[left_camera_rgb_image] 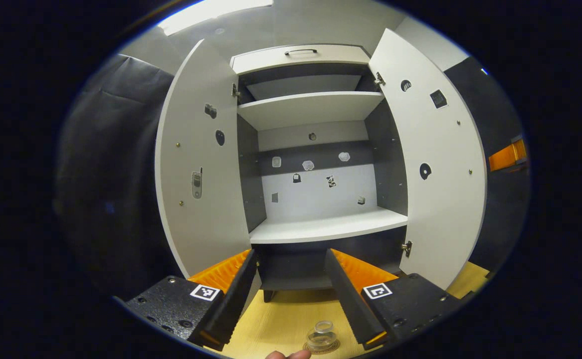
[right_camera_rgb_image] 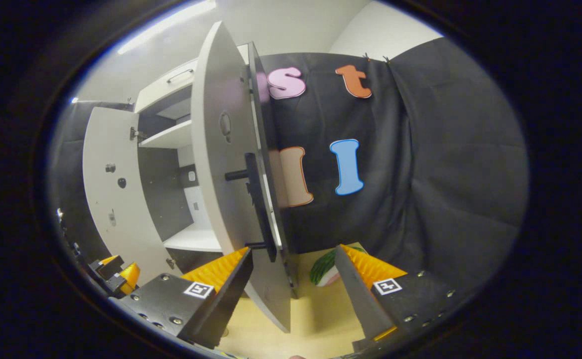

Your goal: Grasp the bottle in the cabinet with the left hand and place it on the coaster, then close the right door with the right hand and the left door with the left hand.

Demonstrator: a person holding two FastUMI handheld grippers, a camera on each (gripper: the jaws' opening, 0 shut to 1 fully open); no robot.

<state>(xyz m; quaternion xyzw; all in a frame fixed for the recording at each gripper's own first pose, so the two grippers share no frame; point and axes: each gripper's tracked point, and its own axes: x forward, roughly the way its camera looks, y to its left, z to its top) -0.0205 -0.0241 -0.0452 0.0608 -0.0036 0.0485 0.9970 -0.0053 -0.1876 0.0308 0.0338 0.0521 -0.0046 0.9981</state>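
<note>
In the left gripper view I face the cabinet [left_camera_rgb_image: 315, 164] head on, with both doors swung wide. The left door [left_camera_rgb_image: 198, 164] and right door [left_camera_rgb_image: 433, 159] stand open to either side, and the shelves [left_camera_rgb_image: 328, 227] inside are bare. The cabinet stands on a pale wooden table [left_camera_rgb_image: 291, 314].

My left gripper [left_camera_rgb_image: 291, 294] is spread wide and holds nothing; its two fingers frame the cabinet's base. Low between them, near the bottom edge, the clear bottle [left_camera_rgb_image: 322, 336] stands upright on the round coaster [left_camera_rgb_image: 334, 347], apart from both fingers. A fingertip [left_camera_rgb_image: 288, 354] of the person's hand peeks in just beside it.

In the right gripper view, my right gripper [right_camera_rgb_image: 293, 286] is also wide open and empty. The edge of the right door, with its dark handle [right_camera_rgb_image: 256, 209], rises between the fingers; whether either finger touches it I cannot tell. A green, leafy-looking thing [right_camera_rgb_image: 323, 269] lies on the table behind.
</note>
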